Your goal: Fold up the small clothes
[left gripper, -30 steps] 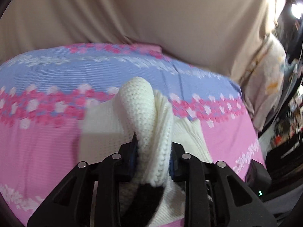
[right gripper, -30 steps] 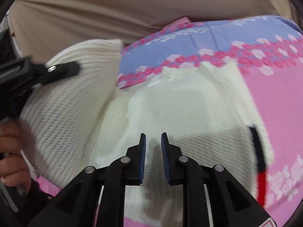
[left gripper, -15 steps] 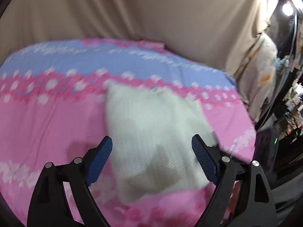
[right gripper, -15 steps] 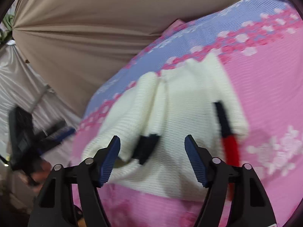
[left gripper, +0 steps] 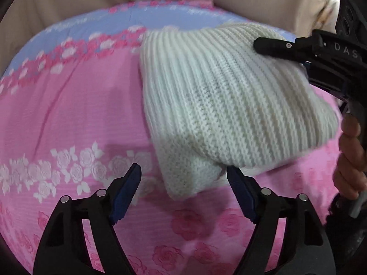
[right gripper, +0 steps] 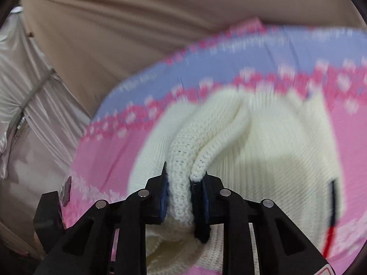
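Observation:
A cream knitted sweater (left gripper: 220,105) lies on the pink and blue floral bedsheet (left gripper: 68,105), partly folded, with its right side lifted. My left gripper (left gripper: 183,194) is open just in front of the sweater's near corner, nothing between its blue pads. My right gripper (right gripper: 181,183) is shut on a bunched fold of the sweater (right gripper: 263,142). That same gripper (left gripper: 321,52) shows at the right of the left wrist view, held by a hand (left gripper: 351,151). A dark and red stripe (right gripper: 331,213) marks the sweater's right edge.
A beige curtain (right gripper: 137,34) hangs behind the bed. Pale grey fabric (right gripper: 29,105) drapes to the left in the right wrist view. The sheet's blue band (left gripper: 103,25) runs along the far side of the bed.
My left gripper let go of the sweater, opened and drew back to its near corner. My right gripper opened, then shut on a fold of the sweater and lifted it.

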The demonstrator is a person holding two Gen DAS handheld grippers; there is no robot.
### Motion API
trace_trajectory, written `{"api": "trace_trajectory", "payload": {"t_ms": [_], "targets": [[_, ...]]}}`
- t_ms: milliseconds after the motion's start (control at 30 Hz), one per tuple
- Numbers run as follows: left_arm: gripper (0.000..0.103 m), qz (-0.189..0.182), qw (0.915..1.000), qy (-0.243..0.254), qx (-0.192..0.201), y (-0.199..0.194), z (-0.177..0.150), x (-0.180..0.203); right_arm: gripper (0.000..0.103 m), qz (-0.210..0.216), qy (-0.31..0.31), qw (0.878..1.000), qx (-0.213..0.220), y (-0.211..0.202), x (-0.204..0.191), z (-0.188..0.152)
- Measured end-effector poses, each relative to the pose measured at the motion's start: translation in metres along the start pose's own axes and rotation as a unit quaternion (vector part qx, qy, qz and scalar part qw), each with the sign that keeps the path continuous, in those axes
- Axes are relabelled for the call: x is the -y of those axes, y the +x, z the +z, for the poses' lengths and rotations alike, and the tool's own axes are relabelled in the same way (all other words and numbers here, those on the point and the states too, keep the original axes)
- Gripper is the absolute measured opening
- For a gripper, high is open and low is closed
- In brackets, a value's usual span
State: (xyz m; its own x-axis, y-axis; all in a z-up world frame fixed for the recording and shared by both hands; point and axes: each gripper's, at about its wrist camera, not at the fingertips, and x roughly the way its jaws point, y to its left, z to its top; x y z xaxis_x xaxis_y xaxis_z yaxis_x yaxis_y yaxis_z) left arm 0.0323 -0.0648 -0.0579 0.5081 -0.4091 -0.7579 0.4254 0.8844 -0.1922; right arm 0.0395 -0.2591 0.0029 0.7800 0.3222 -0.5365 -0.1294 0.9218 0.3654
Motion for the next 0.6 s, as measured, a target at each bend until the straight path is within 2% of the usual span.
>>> {"api": "trace_trajectory", "payload": {"t_ms": [67,100,167,233,267,300,333,400,433,467,533,600], "targets": [[0.081,-0.032,0.9990,0.003,0.032,-0.027,0.003,0.000,0.021,-0.023,-0.003,0.999,0.045,-0.032,0.017,0.004],[0.083,-0.035,0.9985,0.001,0.042,-0.033,0.005,0.001,0.022,-0.048,0.010,0.998,0.047,-0.038,0.039,0.001],[0.084,-0.030,0.9980,-0.003,0.055,-0.037,0.010,-0.001,0.026,-0.080,0.054,0.995,0.003,-0.019,0.089,-0.007],[0.083,-0.023,0.9986,-0.009,0.046,-0.024,0.013,0.000,0.028,-0.124,0.101,0.986,-0.048,0.008,0.132,-0.024],[0.083,-0.022,0.9990,-0.015,0.035,-0.016,0.015,0.000,0.035,-0.102,0.126,0.986,-0.035,0.003,0.143,-0.032],[0.082,-0.030,0.9990,-0.020,0.025,-0.009,0.018,0.004,0.037,-0.074,0.141,0.987,-0.019,-0.009,0.147,-0.038],[0.082,-0.035,0.9989,-0.022,0.021,-0.006,0.020,0.008,0.037,-0.065,0.141,0.988,-0.001,-0.023,0.143,-0.040],[0.082,-0.037,0.9989,-0.013,0.023,-0.003,0.023,0.017,0.045,-0.077,0.117,0.989,0.038,-0.051,0.130,-0.044],[0.082,-0.040,0.9988,-0.005,0.027,-0.003,0.024,0.022,0.056,-0.073,0.110,0.990,0.048,-0.061,0.125,-0.045],[0.082,-0.044,0.9985,0.007,0.031,-0.004,0.025,0.029,0.062,-0.061,0.105,0.991,0.050,-0.068,0.122,-0.048],[0.082,-0.043,0.9985,0.019,0.029,0.001,0.026,0.038,0.063,-0.040,0.092,0.994,0.032,-0.067,0.113,-0.055],[0.082,-0.032,0.9989,0.031,0.016,0.014,0.027,0.046,0.063,-0.038,0.068,0.997,0.006,-0.058,0.101,-0.060]]}}
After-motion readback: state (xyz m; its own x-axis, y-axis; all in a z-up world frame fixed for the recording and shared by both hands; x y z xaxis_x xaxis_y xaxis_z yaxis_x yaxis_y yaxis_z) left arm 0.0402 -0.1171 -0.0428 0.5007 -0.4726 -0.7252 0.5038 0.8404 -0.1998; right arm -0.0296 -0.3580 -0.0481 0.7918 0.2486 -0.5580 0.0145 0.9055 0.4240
